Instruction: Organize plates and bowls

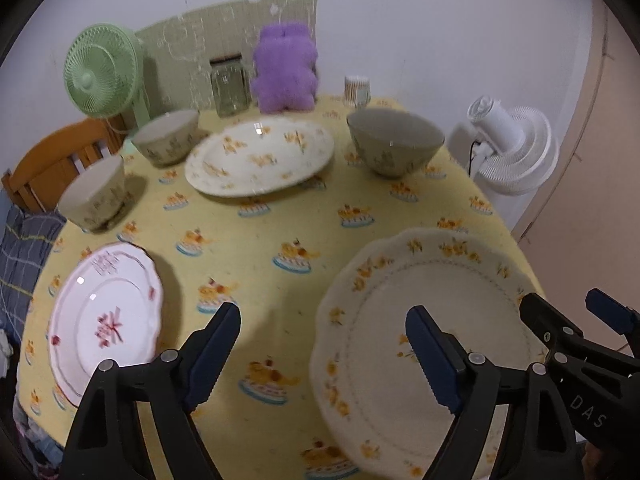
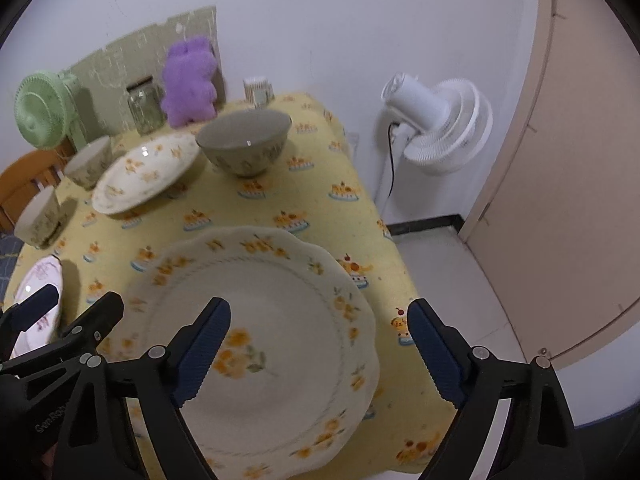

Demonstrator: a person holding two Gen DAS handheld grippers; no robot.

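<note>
The tabletop (image 2: 280,204), under a yellow cloth printed with cakes, ends at the right of the right wrist frame, where bare floor (image 2: 452,280) runs to a beige door (image 2: 560,160). Its widest open stretch is the middle of the left wrist frame, between the near plates and the far dishes.

There are three plates. A large yellow-flowered plate (image 2: 280,320) sits lower centre, close to the near right corner of the cloth; a pink-patterned plate (image 1: 104,320) lies lower left; a deeper oval plate (image 1: 260,156) lies upper centre. There are three bowls: the large bowl (image 1: 394,142) upper right and two small bowls (image 1: 166,136) (image 1: 94,194) at the left edge.

The left claw (image 1: 324,356) is spread and pinches nothing; its right finger hangs over the large plate. The right claw (image 2: 320,354) is also spread and empty, straddling that plate's right rim.

Along the back wall stand a green fan (image 1: 100,76), a glass jar (image 1: 229,88), a purple plush (image 1: 286,68) and a small cup (image 1: 356,90). A white fan (image 2: 440,128) stands on the floor at the right, and a wooden chair (image 1: 52,164) crowds the left edge.
</note>
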